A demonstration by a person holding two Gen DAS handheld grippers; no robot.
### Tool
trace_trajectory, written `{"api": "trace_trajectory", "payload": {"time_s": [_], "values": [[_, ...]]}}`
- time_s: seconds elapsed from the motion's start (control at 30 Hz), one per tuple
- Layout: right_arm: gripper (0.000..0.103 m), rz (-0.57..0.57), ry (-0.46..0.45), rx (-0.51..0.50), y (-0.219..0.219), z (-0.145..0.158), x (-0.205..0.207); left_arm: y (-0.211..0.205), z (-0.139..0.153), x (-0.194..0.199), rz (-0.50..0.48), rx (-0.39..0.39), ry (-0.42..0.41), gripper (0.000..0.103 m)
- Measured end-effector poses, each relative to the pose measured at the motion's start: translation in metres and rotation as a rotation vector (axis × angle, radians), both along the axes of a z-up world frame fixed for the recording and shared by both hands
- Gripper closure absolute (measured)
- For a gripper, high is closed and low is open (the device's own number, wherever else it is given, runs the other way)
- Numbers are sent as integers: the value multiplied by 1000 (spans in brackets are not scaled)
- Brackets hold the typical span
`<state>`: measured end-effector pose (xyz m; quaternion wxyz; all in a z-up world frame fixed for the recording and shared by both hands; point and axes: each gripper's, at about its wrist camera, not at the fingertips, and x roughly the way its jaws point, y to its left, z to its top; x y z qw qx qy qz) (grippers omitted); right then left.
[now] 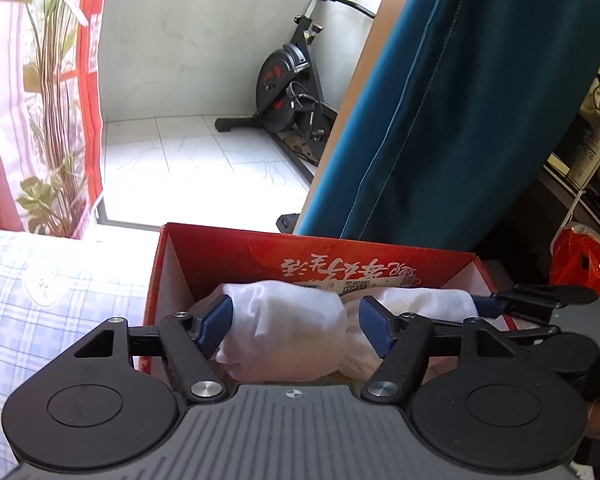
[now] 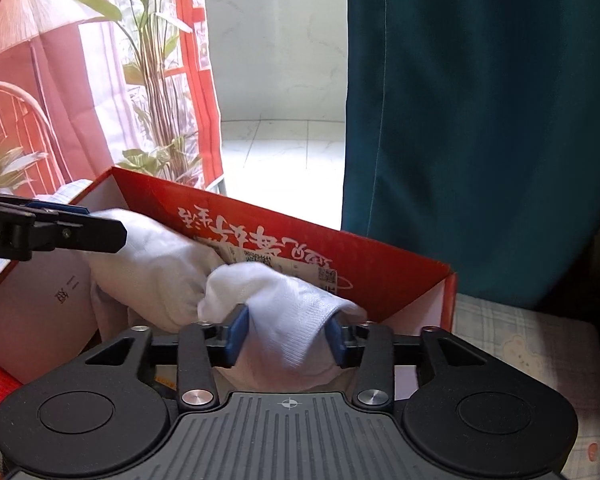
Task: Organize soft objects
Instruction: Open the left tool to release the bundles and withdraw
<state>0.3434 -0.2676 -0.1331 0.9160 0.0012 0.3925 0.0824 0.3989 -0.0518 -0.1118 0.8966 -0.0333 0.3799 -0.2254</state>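
A red cardboard box (image 1: 260, 246) stands open on a checked bedsheet (image 1: 60, 300), with two white cloth bundles inside. My left gripper (image 1: 296, 326) is open, and the left bundle (image 1: 288, 336) lies loose between its blue pads. One of its fingers (image 2: 80, 230) reaches in from the left in the right wrist view. My right gripper (image 2: 287, 338) has both blue pads against the sides of the right bundle (image 2: 284, 300), which looks pinched in at the waist. That bundle (image 1: 428, 300) rests low in the box against the red wall (image 2: 380, 264), which bears white lettering.
A teal curtain (image 1: 440, 120) hangs right behind the box. Beyond it lie a white tiled floor and an exercise bike (image 1: 288, 88). A tall plant (image 2: 156, 80) and red drapes stand to the left. A red plastic bag (image 1: 580, 260) lies to the right.
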Motion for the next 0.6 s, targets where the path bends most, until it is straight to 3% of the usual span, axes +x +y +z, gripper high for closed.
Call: {"api": "trace_trajectory", "payload": {"time_s": [0.27, 0.43, 0.6], "values": [[33, 8, -65, 1, -3, 31, -31, -5, 20, -32, -24, 53, -74, 23], [9, 2, -120, -9, -2, 49, -63, -2, 33, -63, -33, 78, -121, 18], [1, -13, -185, -3, 2, 58, -103, 10, 38, -95, -20, 68, -127, 18]]}}
